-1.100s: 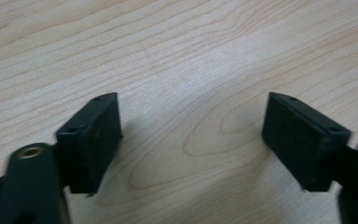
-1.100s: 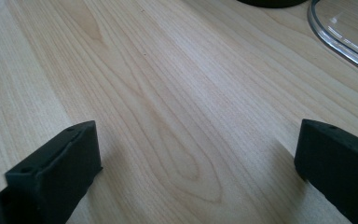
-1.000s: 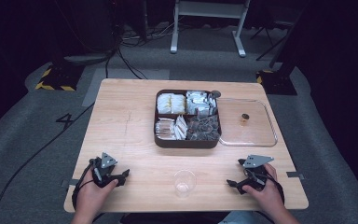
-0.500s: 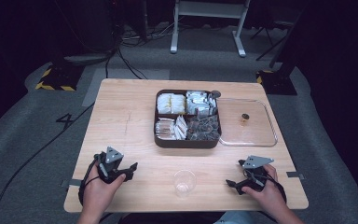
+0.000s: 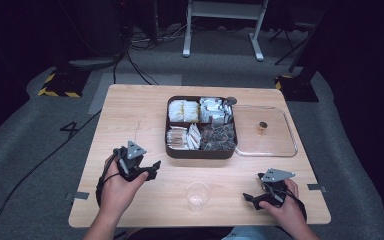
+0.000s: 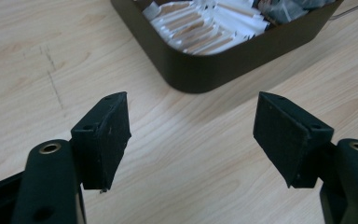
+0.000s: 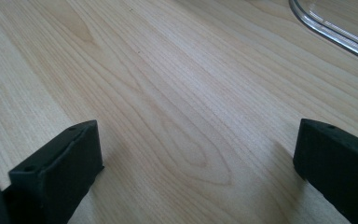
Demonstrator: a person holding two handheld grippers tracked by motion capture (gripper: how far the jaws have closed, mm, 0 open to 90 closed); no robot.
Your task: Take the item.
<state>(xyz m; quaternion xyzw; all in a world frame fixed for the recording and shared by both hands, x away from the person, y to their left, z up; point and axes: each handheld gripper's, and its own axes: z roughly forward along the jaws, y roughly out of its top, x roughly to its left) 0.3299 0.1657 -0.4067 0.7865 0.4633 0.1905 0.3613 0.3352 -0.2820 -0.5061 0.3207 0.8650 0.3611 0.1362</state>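
Grippers both empty. Left gripper [image 5: 152,167] is lifted off the table [image 5: 130,115], jaws spread with nothing between them, and they have just been opening a bit further; it sits left of centre, pointing right and far toward the near-left corner of the dark box [image 5: 200,151]. In the left gripper view its pads [image 6: 103,135] frame bare wood, with the box corner [image 6: 200,74] just beyond and white and tan paper packets [image 6: 200,28] standing in that compartment. Right gripper [image 5: 250,198] rests low at the near right edge, jaws released and wide, nothing held; the right gripper view has bare wood between the pads [image 7: 60,172] and the rim of a clear lid [image 7: 335,35] at the far right. Box sits mid-table, slightly far, split into four compartments: yellowish packets far left, silver-white packets far right, paper packets near left, dark packets near right. Clear lid [image 5: 290,145] lies flat, touching the box's right side, with a small dark knob [image 5: 263,126] on it. Clear plastic cup [image 5: 198,195] stands upright near the front edge, between the two grippers, well apart from both.
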